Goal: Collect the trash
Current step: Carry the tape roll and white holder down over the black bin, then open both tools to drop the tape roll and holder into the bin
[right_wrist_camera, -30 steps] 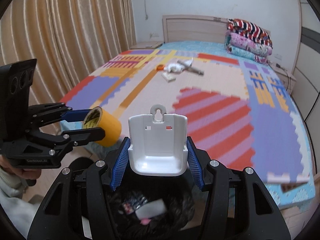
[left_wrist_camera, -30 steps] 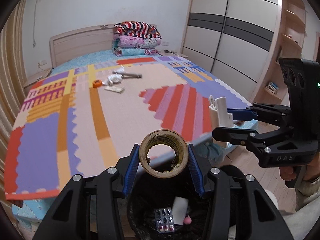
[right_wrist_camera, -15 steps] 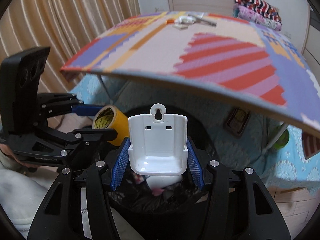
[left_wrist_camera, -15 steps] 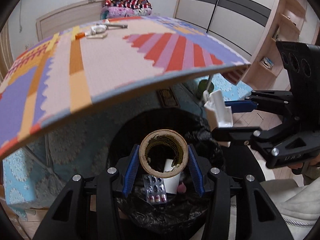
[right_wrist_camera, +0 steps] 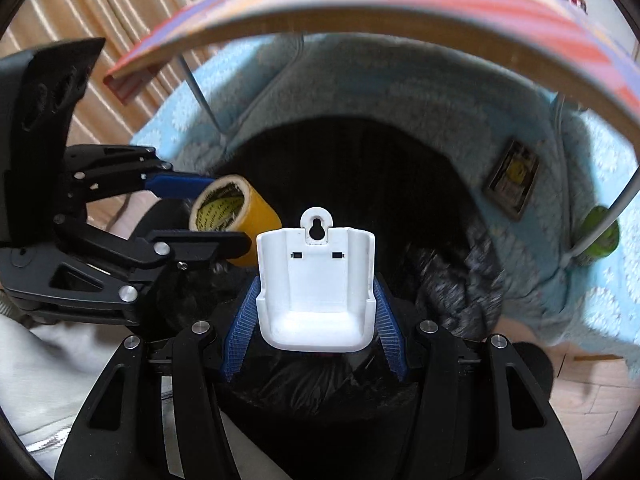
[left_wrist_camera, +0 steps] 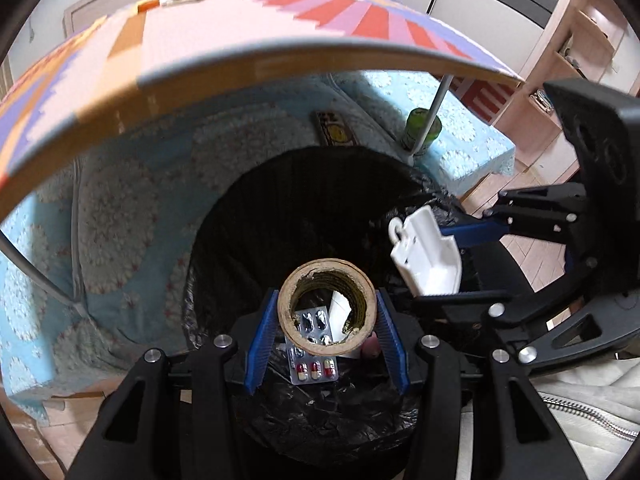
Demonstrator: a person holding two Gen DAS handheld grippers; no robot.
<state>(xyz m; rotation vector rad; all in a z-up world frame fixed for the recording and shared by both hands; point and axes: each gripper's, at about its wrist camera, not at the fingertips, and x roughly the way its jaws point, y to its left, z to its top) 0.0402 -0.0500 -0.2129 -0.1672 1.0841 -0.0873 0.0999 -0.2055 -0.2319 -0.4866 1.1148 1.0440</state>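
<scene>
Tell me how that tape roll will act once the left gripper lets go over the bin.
The tape roll looks like a stiff cardboard ring, so it should keep its shape. Held by the left gripper above the bin, it would probably drop straight in. Being round, it may roll off the pill pack below.

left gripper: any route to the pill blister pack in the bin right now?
Probably not yet. The left gripper is shut on the tape roll, so its fingers are occupied. The pill blister pack lies uncovered in the black-lined bin right below; once the roll drops, the way looks free.
</scene>
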